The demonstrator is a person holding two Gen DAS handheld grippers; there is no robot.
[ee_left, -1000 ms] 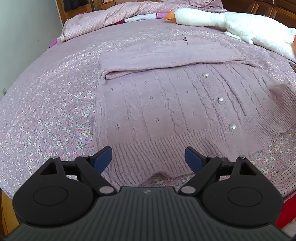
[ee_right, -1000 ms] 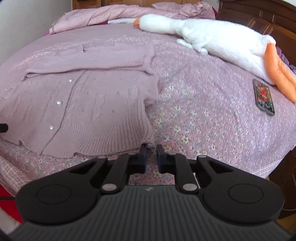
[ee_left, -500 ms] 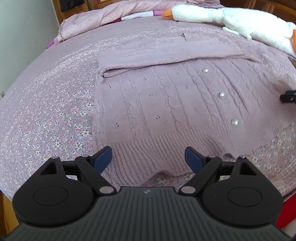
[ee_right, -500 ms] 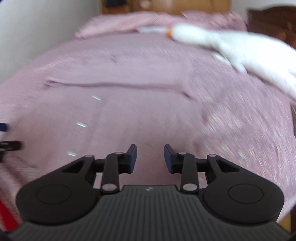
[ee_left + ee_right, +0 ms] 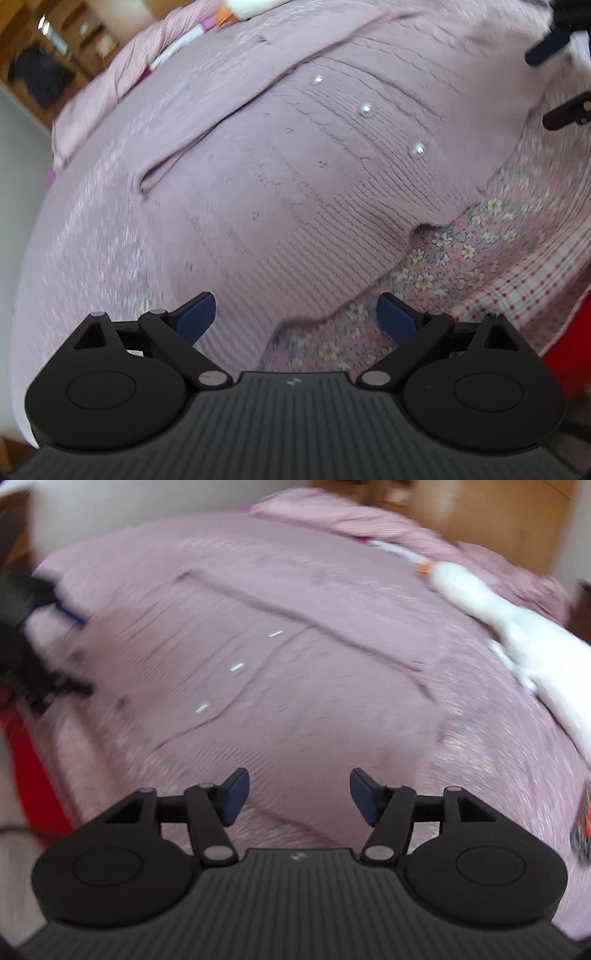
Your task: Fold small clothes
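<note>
A pink knitted cardigan [image 5: 295, 177] with pearl buttons lies flat on the bed, its sleeves folded across the top. My left gripper [image 5: 295, 317] is open and empty, low over the ribbed hem at the cardigan's left bottom corner. My right gripper [image 5: 299, 794] is open and empty over the hem at the cardigan's [image 5: 295, 686] right bottom corner. The right gripper also shows at the top right of the left wrist view [image 5: 561, 74]. The right wrist view is blurred.
The bed has a pink floral sheet [image 5: 480, 251] with a checked edge [image 5: 535, 273]. A white plush goose [image 5: 517, 627] lies along the right side. A phone [image 5: 581, 823] lies at the far right. A crumpled pink quilt [image 5: 122, 74] is at the head.
My right gripper has opened from shut and swung left over the cardigan's right hem corner. My left gripper has tilted and moved lower toward the left hem corner, still open.
</note>
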